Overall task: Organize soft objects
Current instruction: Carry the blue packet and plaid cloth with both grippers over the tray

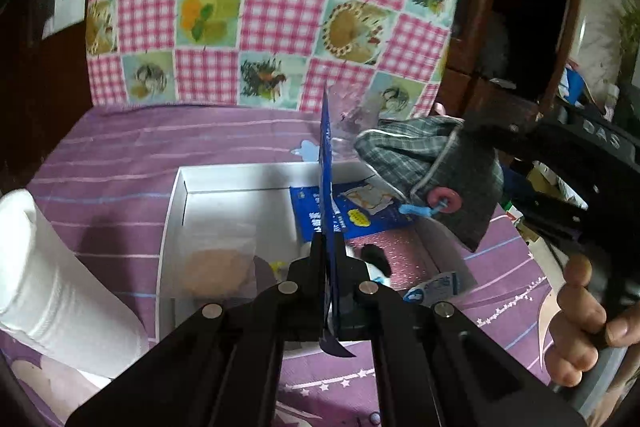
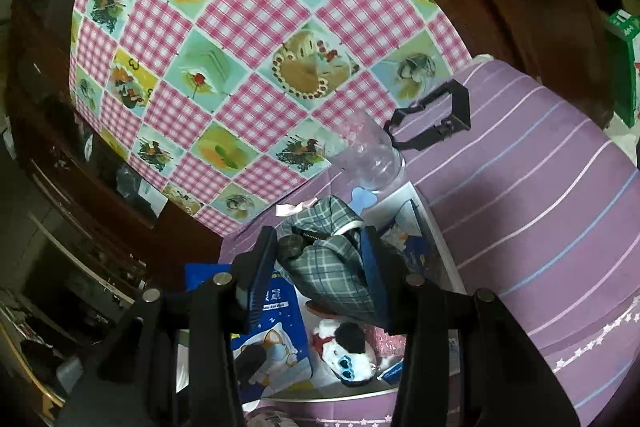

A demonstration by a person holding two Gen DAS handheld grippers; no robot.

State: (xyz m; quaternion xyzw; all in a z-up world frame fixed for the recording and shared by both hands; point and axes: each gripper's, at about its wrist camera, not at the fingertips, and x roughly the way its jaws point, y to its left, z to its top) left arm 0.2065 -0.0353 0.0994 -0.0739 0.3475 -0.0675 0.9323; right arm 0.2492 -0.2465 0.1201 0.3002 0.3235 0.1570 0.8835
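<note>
Over the white box (image 1: 176,211) on the purple striped bed (image 1: 120,155), both grippers arrive loaded. The left gripper (image 1: 329,247) has its jaws clamped on a flat blue packet (image 1: 326,163), held edge-on; the right gripper (image 2: 320,259) has its jaws gripping a grey plaid pouch (image 2: 332,267). Judging by this, placing is underway; next, each must lower into free space beside the panda toy (image 2: 348,351) and release.

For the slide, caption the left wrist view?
Left gripper pinches a blue packet above the white box; right gripper carries plaid fabric.
</note>
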